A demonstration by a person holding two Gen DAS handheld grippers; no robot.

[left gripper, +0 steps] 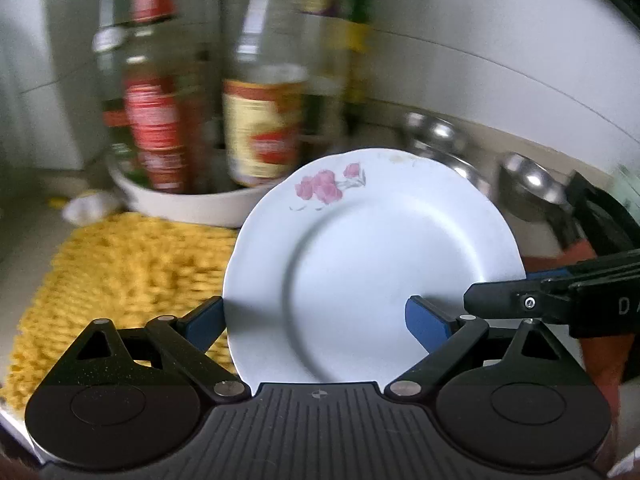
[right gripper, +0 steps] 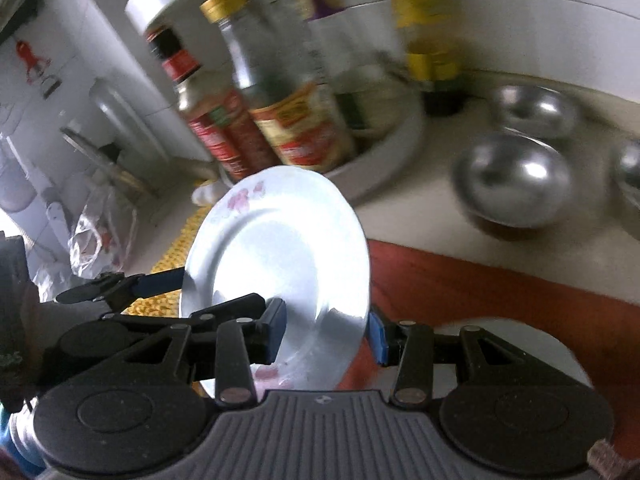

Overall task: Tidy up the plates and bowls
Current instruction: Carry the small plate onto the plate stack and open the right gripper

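A white plate (left gripper: 372, 256) with pink flowers is held tilted up off the counter between both grippers. My left gripper (left gripper: 316, 320) has its blue pads on either side of the plate's near rim, one in front and one behind. My right gripper (right gripper: 328, 332) straddles the plate (right gripper: 280, 256) edge the same way. Its black finger reaches in from the right in the left wrist view (left gripper: 520, 300). Steel bowls (right gripper: 516, 184) sit on the counter at the right, apart from the plate.
A white round tray (left gripper: 188, 200) of sauce bottles (left gripper: 260, 128) stands behind the plate. A yellow knitted mat (left gripper: 120, 272) lies at the left. A red mat (right gripper: 480, 288) lies at the right. A plastic bag (right gripper: 96, 240) sits at the far left.
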